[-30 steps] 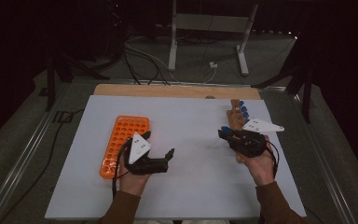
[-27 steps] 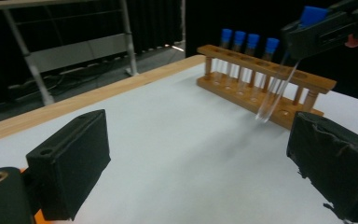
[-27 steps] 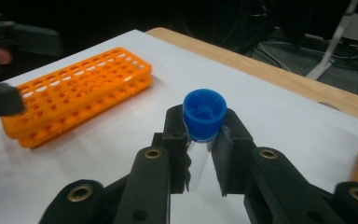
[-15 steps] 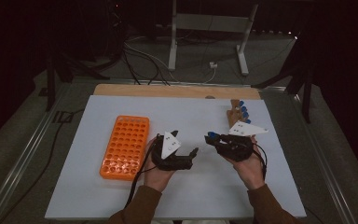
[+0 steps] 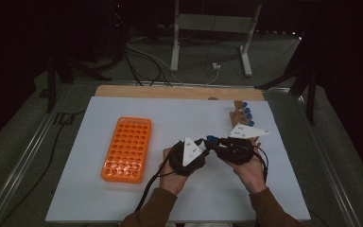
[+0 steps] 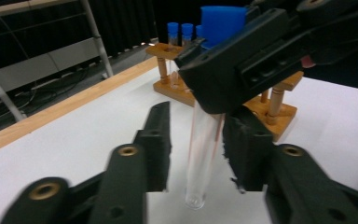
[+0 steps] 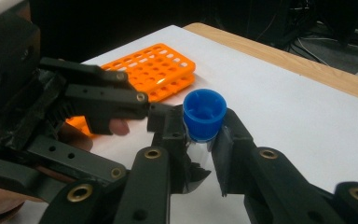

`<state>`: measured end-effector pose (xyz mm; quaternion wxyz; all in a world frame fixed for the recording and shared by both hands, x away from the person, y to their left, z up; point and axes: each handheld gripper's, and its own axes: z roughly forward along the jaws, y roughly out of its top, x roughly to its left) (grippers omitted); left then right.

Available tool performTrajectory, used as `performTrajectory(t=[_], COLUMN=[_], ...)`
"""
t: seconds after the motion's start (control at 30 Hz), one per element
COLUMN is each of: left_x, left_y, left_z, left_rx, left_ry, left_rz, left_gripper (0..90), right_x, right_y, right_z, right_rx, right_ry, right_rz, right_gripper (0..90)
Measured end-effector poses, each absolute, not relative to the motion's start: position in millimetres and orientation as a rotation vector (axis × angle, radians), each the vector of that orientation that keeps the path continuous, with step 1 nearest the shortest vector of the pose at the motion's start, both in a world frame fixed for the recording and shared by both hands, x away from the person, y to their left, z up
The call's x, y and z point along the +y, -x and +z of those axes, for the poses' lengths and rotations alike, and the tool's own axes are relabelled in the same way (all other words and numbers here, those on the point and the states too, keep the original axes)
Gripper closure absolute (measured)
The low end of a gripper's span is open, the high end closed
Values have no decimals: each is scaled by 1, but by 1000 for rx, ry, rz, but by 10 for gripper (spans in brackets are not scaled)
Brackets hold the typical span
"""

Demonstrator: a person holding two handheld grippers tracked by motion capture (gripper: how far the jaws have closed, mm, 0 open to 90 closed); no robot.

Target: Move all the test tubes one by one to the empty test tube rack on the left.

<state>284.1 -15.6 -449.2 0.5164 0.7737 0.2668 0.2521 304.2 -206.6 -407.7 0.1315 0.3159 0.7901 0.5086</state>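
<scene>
**Tube held between two grippers**

A blue-capped test tube point(image 7: 204, 116) is clamped near its cap by the right gripper point(image 7: 199, 140). Its clear body is flanked by the spread jaws of the left gripper point(image 6: 198, 140). More capped tubes are held in the wooden rack point(image 5: 240, 113); the orange rack point(image 5: 127, 149) is seen unfilled.

No text, label, brand, number or sign can be read anywhere.

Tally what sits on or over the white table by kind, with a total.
Orange tube tray: 1
Wooden tube stand: 1
Blue-capped tube held in the right tongs: 1
Blue-capped tubes in the stand, as far as the high view shows: 4
Handheld tongs, left and right: 2
Total: 9
</scene>
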Motion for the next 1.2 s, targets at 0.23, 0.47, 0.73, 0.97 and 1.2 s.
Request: performTrajectory(t=[0.23, 0.47, 0.73, 0.97, 1.2], left_x=[-16, -11, 5, 20, 46], left_y=[-283, -286, -291, -293, -291], left_z=[-449, -450, -449, -446, -446], left_rx=[616, 641, 700, 740, 782], left_ry=[-1862, -1863, -1838, -1814, -1792], left_rz=[599, 597, 601, 611, 622], left_gripper=[779, 781, 782, 781, 781], right_x=[-207, -215, -228, -235, -240], right_y=[-305, -304, -304, -305, -304], right_z=[-408, -404, -397, -395, -394], right_rx=[2296, 2255, 2165, 2128, 2110], right_ry=[-918, -918, -933, -957, -960], right_rz=[1486, 1547, 1587, 1567, 1555], right_gripper=[765, 571, 325, 193, 127])
